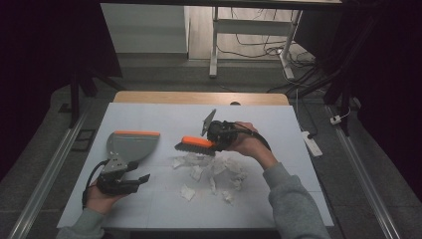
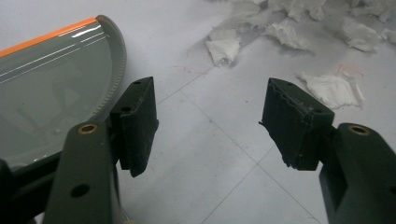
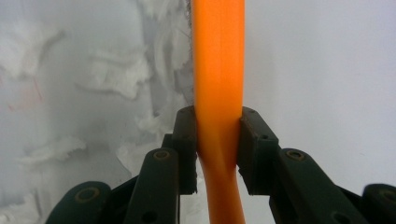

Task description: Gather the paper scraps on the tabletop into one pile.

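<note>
The sweeping looks barely begun: the torn paper scraps (image 1: 211,169) lie scattered on the desk (image 1: 278,124) and none sit in the dustpan (image 1: 130,145). The right claw (image 1: 215,143) pinches the orange brush (image 1: 195,145) by its handle, bristles at the far edge of the scraps. The left claw (image 1: 144,178) is spread and holds nothing, the dustpan just beside it and the scraps ahead.

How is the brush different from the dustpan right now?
The brush is held up in the right gripper, shut on its orange handle; the dustpan lies flat on the table, with the open left gripper beside it. The brush is long and narrow; the dustpan is wide and grey. The brush is over the paper scraps; the dustpan sits apart. Both have orange parts.
</note>
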The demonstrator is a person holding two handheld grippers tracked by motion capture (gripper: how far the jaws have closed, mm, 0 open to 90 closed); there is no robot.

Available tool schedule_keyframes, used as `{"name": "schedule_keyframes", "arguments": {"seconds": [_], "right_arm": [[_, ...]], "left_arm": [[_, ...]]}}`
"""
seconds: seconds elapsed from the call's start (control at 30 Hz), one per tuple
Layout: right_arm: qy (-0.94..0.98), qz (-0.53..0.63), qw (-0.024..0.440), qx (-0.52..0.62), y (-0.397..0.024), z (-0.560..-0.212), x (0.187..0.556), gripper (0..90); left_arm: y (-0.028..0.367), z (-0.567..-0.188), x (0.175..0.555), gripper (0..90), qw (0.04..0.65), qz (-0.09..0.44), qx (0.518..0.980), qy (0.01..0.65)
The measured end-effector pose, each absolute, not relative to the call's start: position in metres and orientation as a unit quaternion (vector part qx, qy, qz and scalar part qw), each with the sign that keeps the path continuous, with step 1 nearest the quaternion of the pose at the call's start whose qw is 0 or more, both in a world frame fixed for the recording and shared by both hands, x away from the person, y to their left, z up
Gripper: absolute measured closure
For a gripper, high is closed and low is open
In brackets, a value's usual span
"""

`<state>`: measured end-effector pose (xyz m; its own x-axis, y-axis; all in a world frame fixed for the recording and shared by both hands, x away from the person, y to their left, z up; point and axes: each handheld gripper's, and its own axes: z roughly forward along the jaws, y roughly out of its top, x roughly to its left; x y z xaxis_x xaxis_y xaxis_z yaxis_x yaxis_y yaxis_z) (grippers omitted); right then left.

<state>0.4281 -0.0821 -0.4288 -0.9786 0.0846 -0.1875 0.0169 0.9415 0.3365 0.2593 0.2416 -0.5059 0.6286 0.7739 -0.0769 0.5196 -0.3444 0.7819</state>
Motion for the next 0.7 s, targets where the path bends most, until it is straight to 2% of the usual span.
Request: {"name": "schedule_keyframes", "arguments": {"seconds": [0.23,0.47,0.7], "right_arm": [[0.960,0.234,0.122,0.089,-0.104,-0.404,0.422,70.9],[0.951,0.255,0.111,0.138,-0.121,-0.405,0.414,70.9],[0.941,0.293,0.077,0.151,-0.112,-0.407,0.394,70.9]], "left_arm": [[0.244,-0.505,0.259,36.1,0.410,0.158,0.801,0.406],[0.244,-0.505,0.260,36.2,0.409,0.159,0.800,0.410],[0.248,-0.504,0.259,36.2,0.413,0.166,0.793,0.416]]}}
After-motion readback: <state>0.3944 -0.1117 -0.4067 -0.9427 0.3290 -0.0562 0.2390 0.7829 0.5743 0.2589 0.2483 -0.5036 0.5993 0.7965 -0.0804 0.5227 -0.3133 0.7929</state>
